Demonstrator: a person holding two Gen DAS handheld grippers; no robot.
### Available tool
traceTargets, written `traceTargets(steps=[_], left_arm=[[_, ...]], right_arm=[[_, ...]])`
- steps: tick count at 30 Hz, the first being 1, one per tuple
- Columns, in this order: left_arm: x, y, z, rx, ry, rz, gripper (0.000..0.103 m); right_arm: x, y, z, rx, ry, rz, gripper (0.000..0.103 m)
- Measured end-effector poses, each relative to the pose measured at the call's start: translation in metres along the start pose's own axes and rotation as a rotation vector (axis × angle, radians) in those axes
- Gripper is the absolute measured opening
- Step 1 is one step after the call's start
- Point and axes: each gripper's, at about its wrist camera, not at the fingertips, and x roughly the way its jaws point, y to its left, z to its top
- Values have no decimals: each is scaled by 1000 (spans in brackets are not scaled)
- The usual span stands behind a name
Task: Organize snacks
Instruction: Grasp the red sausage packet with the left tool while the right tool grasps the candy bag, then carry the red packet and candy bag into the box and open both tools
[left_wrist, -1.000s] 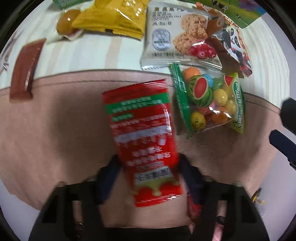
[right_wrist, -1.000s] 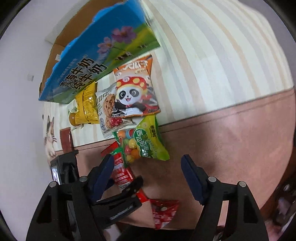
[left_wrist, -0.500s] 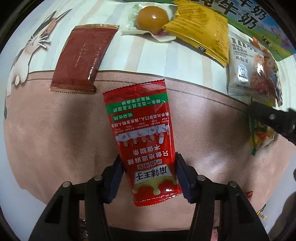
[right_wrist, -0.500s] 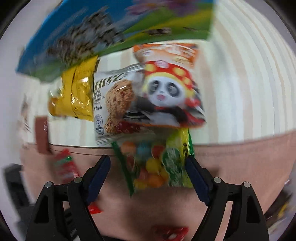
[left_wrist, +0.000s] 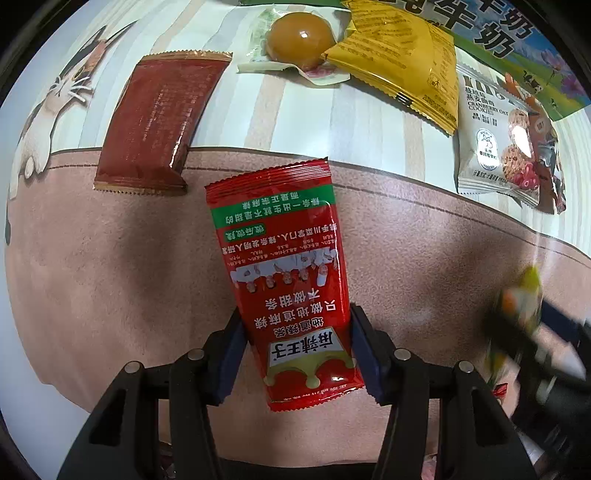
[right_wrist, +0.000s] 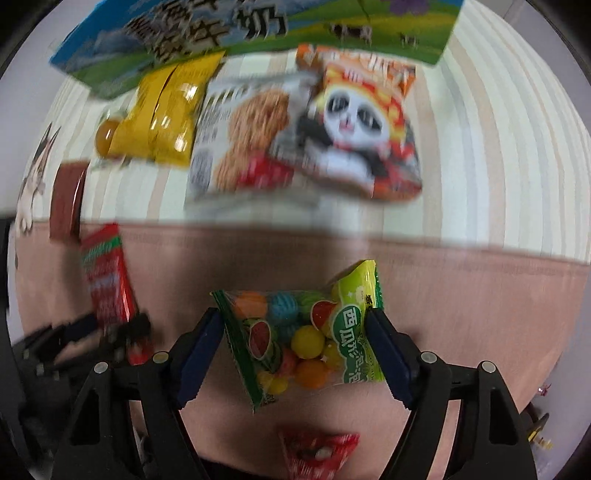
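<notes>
While clamped, glossy red sachet (left_wrist: 291, 291), green band, white lettering

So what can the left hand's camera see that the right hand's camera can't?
Only the left wrist view shows the printed face of the red packet held between the left fingers, sharply enough to read.

Only the right wrist view shows the panda snack bag's face and the small red wrapper at the bottom edge.

Both show the brown bar, the yellow packet, the oat cookies and the fruit candy bag, which the right fingers are closing around.
</notes>
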Motion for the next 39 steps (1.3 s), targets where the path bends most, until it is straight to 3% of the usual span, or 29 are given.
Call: traceTargets(steps=[6, 16, 21, 28, 39], left_arm=[[7, -2, -5, 15, -2, 9, 54], [14, -7, -2, 44, 2, 29, 52], [4, -18, -4, 64, -24, 45, 47], [-16, -26, -10, 88, -53, 30, 46], [-78, -40, -7, 124, -152, -40, 46]], right_arm=[[5, 4, -26, 3, 25, 18, 82], [24, 29, -32, -38, 42, -26, 88], [32, 37, -38, -67, 8, -69, 79], [16, 20, -59, -40, -59, -31, 69], [-23, 11, -63, 2, -134, 52, 67]])
